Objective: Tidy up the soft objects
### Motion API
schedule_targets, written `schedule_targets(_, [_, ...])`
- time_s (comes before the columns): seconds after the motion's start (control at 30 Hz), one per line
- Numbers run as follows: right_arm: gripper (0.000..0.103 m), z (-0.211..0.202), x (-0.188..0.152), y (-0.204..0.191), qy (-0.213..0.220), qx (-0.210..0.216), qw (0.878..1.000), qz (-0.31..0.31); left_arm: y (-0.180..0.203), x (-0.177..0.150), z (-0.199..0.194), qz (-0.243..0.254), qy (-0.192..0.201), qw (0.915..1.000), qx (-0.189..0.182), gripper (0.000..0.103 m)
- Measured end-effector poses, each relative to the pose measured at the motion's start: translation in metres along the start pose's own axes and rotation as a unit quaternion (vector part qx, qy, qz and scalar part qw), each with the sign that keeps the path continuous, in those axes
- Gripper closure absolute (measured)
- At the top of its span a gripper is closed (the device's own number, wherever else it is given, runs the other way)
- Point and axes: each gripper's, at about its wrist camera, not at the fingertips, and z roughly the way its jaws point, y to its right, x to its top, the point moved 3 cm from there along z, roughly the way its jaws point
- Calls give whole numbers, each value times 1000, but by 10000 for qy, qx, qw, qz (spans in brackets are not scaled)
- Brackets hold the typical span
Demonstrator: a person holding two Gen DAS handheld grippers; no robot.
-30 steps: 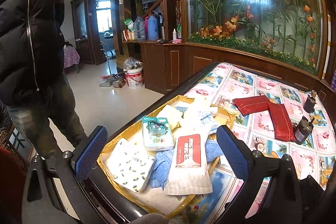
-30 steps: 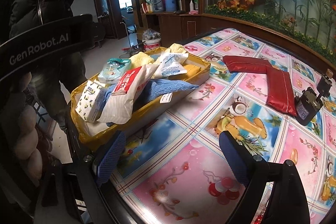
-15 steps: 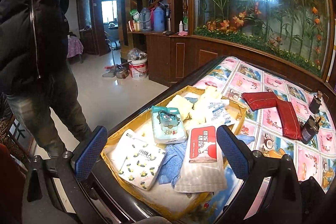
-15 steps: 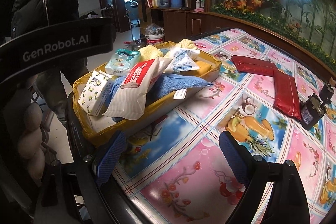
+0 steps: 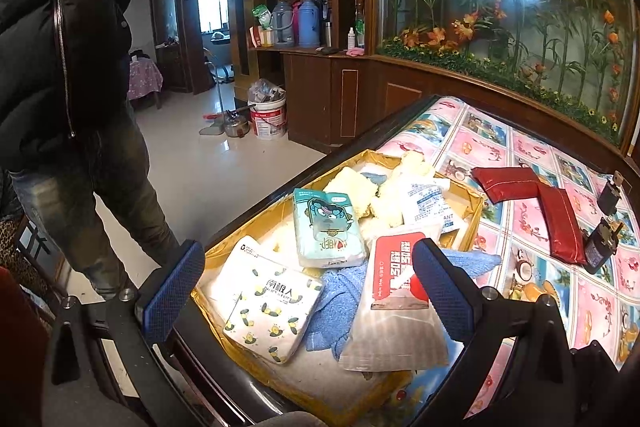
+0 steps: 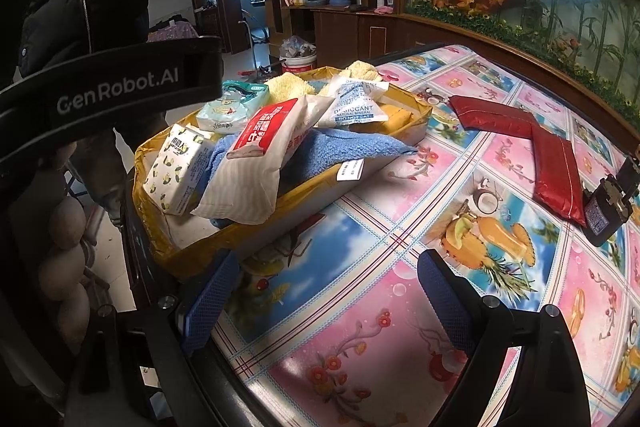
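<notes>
Directly below the spread left gripper (image 5: 308, 283), the tissue pack (image 5: 268, 307).

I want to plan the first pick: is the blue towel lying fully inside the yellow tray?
Partly out. The blue towel lies under the red-labelled wipes pack, and one corner with its tag drapes over the yellow tray wall.

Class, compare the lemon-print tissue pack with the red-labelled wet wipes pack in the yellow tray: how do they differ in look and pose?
The lemon-print tissue pack is a blocky white brick dotted with small lemons; the wet wipes pack is a flatter, longer striped pouch with a big red label. The tissue pack sits at the tray's near corner; the wipes pack lies over the blue towel, overhanging the rim. Both are soft, sealed packs.
</notes>
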Motion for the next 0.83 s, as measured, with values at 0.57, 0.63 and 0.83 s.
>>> schedule_targets(0.57, [11,8,0,0,-69,55,10000,-9,0,-2,11,-37,-95,9999,123,0])
schedule_targets(0.63, [11,8,0,0,-71,52,10000,-11,0,-2,11,-26,-77,9998,159,0])
schedule_targets(0.83, [11,8,0,1,-73,51,10000,9,-2,-2,9,-34,-61,9995,293,0])
